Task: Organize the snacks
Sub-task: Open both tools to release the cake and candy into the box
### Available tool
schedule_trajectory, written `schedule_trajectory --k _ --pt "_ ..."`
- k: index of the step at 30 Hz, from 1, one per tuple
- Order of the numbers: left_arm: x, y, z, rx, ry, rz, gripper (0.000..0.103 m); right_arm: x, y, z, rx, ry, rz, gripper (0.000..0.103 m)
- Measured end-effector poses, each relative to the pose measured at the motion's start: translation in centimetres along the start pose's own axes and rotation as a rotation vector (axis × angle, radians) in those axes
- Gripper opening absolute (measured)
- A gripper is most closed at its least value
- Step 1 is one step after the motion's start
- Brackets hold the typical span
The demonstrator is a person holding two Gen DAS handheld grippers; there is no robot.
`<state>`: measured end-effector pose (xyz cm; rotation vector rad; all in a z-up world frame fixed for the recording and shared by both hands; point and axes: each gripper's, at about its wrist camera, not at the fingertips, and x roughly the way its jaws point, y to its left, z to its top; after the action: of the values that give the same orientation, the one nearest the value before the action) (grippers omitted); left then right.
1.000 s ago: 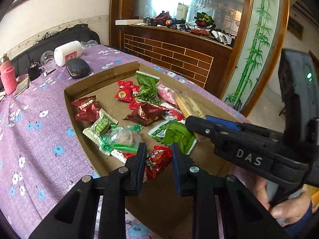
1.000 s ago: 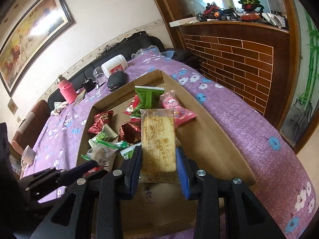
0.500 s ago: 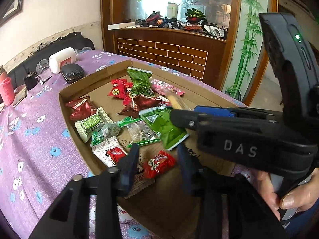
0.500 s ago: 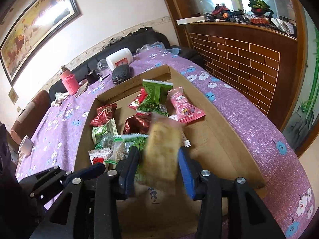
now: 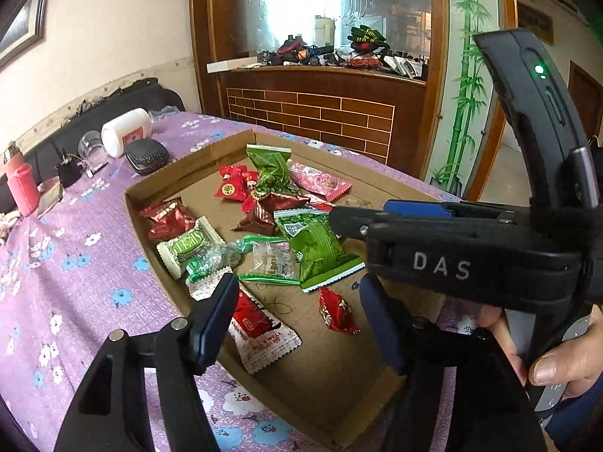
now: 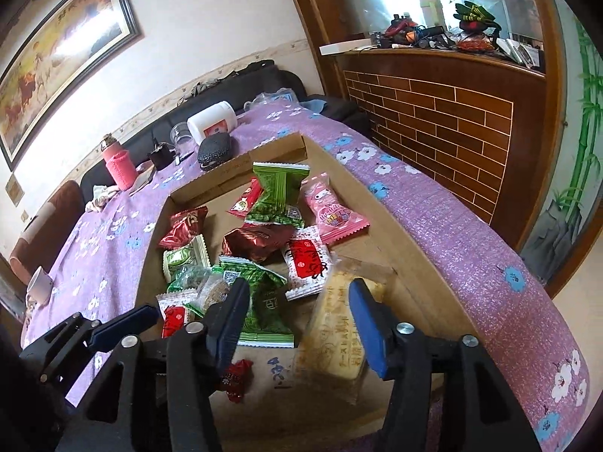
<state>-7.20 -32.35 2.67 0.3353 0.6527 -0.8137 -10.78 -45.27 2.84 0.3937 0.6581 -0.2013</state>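
A shallow cardboard tray (image 5: 181,173) (image 6: 407,233) on the purple flowered table holds several wrapped snacks. My left gripper (image 5: 301,320) is open above the tray's near end, with a small red candy (image 5: 337,314) lying loose between its fingers. My right gripper (image 6: 301,320) is open; a long yellow biscuit pack (image 6: 335,335) lies blurred in the tray against its right finger (image 6: 367,326). A green pack (image 6: 264,301) lies by the right gripper's left finger. The right gripper's body (image 5: 471,256) crosses the left wrist view.
A white jar (image 5: 126,132), a glass (image 5: 90,148), a black pouch (image 5: 147,154) and a pink bottle (image 5: 22,188) stand on the table beyond the tray. A brick-faced wooden counter (image 6: 433,113) is behind. A white cup (image 6: 39,284) sits at the table's left.
Both grippers opened. The left one let go of the small red candy and the right one let go of the yellow biscuit pack, which dropped into the tray. Both pulled back and up.
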Motion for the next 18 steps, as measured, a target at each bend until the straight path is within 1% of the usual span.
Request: schedule_trajectory --k 1,3,7,10,12,18 --pt "-0.06 -0.07 0.0 0.003 -0.002 0.003 0.07 -0.03 0.02 0.0 -0.001 -0.001 -0.01 0.061" --pt "-0.14 -0.16 0.02 0.009 -0.006 0.012 0.071 -0.06 0.03 0.03 0.002 -0.004 -0.03 0.061" --pt "-0.2 0.02 0.05 0.004 -0.01 0.028 0.071 -0.05 -0.04 0.05 0.006 -0.007 -0.042 0.061" --pt "-0.33 0.12 0.07 0.003 -0.018 0.044 0.072 -0.01 -0.05 0.07 0.005 -0.006 -0.047 0.063" --pt "-0.53 0.07 0.08 0.004 -0.027 0.051 0.073 0.01 0.01 0.05 0.001 -0.005 -0.059 0.067" --pt "-0.94 -0.32 0.04 0.022 -0.047 0.071 0.078 -0.09 -0.17 0.05 0.011 -0.011 -0.066 0.068"
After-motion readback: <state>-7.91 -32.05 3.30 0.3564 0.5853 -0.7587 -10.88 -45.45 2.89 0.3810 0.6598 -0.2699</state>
